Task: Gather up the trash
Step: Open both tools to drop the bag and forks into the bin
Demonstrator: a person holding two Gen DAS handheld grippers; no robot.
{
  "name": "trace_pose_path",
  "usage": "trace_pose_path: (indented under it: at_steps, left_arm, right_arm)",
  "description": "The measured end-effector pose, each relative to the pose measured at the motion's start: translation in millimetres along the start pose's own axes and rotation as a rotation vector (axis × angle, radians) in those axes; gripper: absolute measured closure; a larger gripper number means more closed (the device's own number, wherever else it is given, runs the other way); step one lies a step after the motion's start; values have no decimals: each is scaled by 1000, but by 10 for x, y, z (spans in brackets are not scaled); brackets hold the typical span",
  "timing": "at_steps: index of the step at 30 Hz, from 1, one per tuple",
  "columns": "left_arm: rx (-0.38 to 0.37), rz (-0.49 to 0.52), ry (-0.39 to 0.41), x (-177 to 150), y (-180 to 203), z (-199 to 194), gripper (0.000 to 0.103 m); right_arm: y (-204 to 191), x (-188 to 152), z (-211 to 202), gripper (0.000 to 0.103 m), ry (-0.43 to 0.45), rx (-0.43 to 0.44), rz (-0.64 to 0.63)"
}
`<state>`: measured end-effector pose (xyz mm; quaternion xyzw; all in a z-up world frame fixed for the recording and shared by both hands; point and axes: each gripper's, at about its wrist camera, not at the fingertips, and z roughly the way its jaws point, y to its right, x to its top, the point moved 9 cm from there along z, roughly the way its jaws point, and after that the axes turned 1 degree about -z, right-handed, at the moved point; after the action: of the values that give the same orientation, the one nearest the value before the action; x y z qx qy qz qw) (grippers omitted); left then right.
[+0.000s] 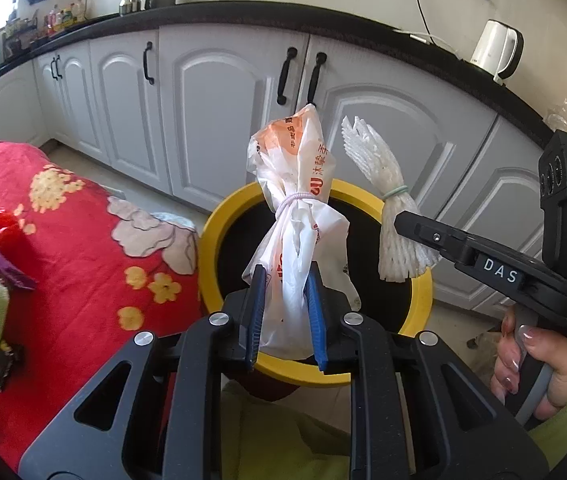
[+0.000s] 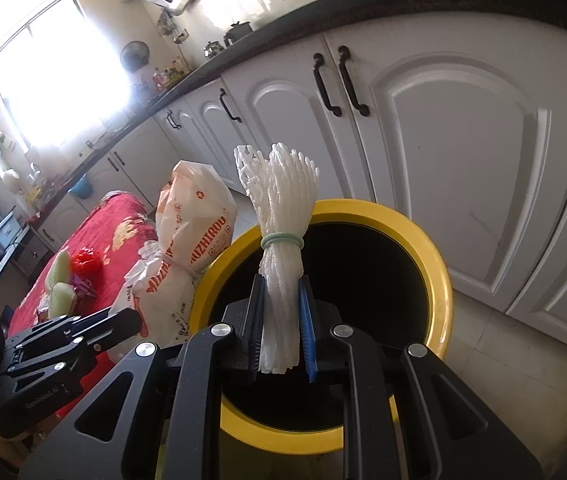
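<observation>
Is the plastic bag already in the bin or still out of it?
Out. The plastic bag is clamped in the left gripper, held above the yellow-rimmed bin.

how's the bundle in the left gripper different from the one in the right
The plastic bag in the left gripper is smooth, orange-printed film and bulkier; the foam net in the right gripper is plain white mesh and slimmer. Both are band-tied and held above the yellow bin.

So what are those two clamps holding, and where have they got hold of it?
The left gripper pinches the tied plastic bag at its lower end; the right gripper pinches the white foam net bundle at its lower end.
</observation>
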<state>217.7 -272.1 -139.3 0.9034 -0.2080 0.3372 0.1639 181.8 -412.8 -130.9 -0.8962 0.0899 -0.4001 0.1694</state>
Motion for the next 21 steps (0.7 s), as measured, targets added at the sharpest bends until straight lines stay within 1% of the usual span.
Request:
trace_pose_path:
  at_steps: [2,4,5,6,7,9,10,11,12,14,16,18,19,20,21]
  left_arm:
    - [0,5,-5,-4,16,57,87]
    - [1,8,-9,-4,23,103,83]
    - [9,6,-5,0,11,118,79]
    - [13,5,-2,6,-4,132,74]
    - [16,6,0,6,-10,139,71]
    - [29,7,3,3,-39,154,57]
    - [33,6,6,-2,-58,149,56]
    - [37,3,7,-5,-81,150,52]
    - [42,-2,9,-10,-105,139,47]
    - [53,-9,20,-9,-146,97,39]
    - [66,-14,34,-6,-194,26,32]
    - [78,-26,51,-2,-253,-56,17]
    - [89,-40,63,-1,-310,-119,14]
    - [95,-48,69,-13,-352,-160,12]
    - [107,-63,77,-13,-413,-220,11]
  right_arm:
    - [38,-7,14,83,-1,-7,9]
    - [85,-1,32,75,-2,-14,22]
    - [123,3,44,66,-2,-22,30]
    - [147,2,45,59,0,-30,37]
    - [174,-1,46,58,1,-35,43]
    - [205,-13,47,58,0,-49,49]
    - [215,-18,46,57,0,-49,56]
    - [218,-12,49,57,1,-48,59]
    - [213,-11,46,56,2,-51,57]
    - [181,-3,31,56,8,-51,46]
    - [137,18,15,54,17,-49,37]
    - [70,35,-13,52,27,-42,25]
    - [15,48,-33,51,35,-37,15]
    - [-29,59,-49,47,41,-31,7]
    - [-65,66,-63,44,45,-27,1]
